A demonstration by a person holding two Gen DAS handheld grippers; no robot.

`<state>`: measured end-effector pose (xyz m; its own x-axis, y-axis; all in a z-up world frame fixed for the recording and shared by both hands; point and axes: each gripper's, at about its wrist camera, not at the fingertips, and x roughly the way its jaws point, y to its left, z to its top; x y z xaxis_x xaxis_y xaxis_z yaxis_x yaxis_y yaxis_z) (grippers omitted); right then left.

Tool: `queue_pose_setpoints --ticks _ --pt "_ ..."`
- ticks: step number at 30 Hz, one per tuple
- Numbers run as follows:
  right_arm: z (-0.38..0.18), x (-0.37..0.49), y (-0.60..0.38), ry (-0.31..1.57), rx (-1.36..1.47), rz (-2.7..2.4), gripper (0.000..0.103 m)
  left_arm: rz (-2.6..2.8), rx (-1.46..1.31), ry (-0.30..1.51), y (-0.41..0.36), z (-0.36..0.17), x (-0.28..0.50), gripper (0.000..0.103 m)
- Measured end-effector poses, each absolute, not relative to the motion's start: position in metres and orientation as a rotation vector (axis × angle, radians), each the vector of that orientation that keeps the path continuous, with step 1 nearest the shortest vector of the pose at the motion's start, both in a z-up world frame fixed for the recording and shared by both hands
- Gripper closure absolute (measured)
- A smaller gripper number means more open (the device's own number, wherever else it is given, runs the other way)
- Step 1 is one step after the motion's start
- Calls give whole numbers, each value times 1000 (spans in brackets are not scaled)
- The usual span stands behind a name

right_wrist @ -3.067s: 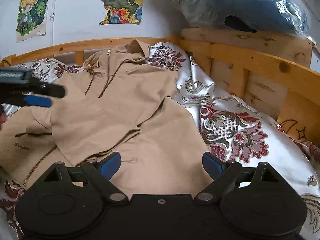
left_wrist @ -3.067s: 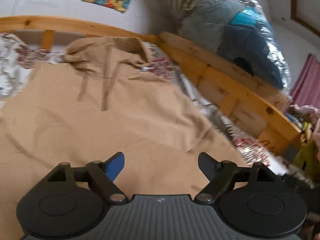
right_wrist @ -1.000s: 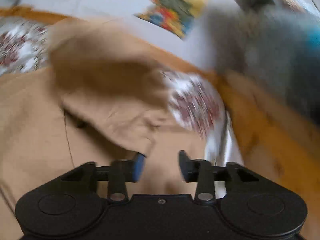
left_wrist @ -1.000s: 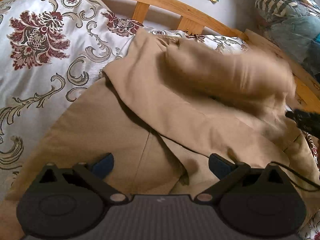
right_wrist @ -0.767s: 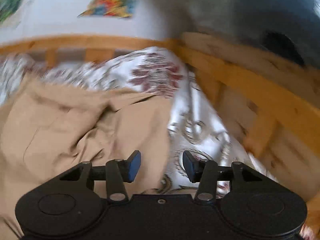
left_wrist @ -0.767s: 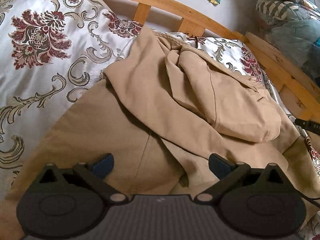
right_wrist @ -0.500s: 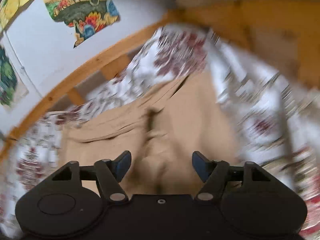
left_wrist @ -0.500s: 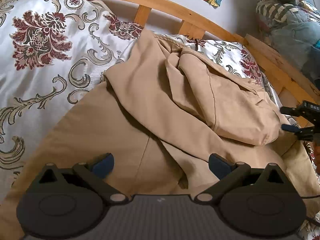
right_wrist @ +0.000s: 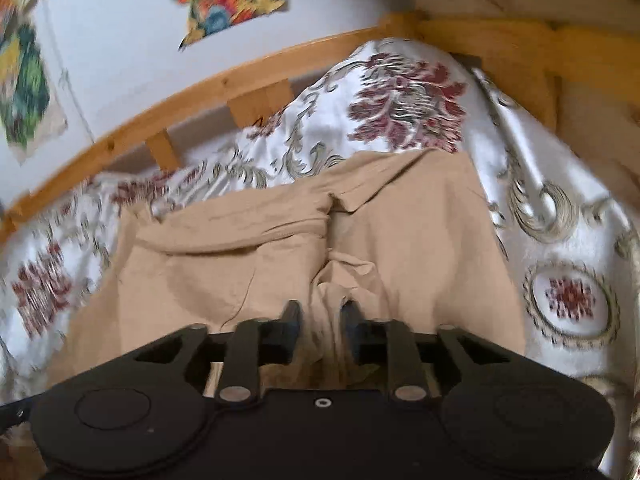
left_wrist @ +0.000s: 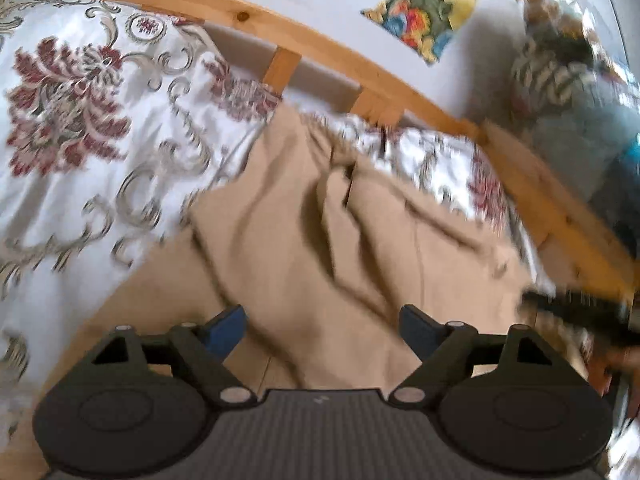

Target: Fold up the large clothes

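Note:
A tan hoodie [left_wrist: 360, 240] lies partly folded on a floral bedspread [left_wrist: 80, 128], its hood flipped down over the body. My left gripper [left_wrist: 322, 326] is open and empty, just above the hoodie's near folds. My right gripper [right_wrist: 322, 320] is shut on a bunched fold of the hoodie [right_wrist: 420, 248] near its right side. The right gripper also shows in the left wrist view [left_wrist: 576, 312] as a blurred dark bar at the right edge of the garment.
A wooden bed rail [left_wrist: 320, 48] runs behind the bedspread [right_wrist: 560, 300] and down the right side [right_wrist: 520, 40]. Colourful pictures [right_wrist: 232, 0] hang on the white wall. A plastic-wrapped bundle [left_wrist: 580, 100] sits beyond the rail at the right.
My right gripper flipped the hood down onto the body, let go, swung around, then closed on a fold of the hoodie. My left gripper stayed open and moved slightly forward over the cloth.

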<state>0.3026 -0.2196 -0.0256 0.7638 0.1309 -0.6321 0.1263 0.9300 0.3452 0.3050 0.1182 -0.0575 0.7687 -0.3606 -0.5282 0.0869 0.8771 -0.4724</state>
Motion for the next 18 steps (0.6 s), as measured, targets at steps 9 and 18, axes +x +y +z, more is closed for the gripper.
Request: queue_pose_setpoints --ticks 9,18 --pt "-32 292 -246 638 612 -56 60 -178 -417 772 86 -63 408 36" --pt "-47 320 -239 803 442 12 63 -182 -398 877 68 -81 428 103"
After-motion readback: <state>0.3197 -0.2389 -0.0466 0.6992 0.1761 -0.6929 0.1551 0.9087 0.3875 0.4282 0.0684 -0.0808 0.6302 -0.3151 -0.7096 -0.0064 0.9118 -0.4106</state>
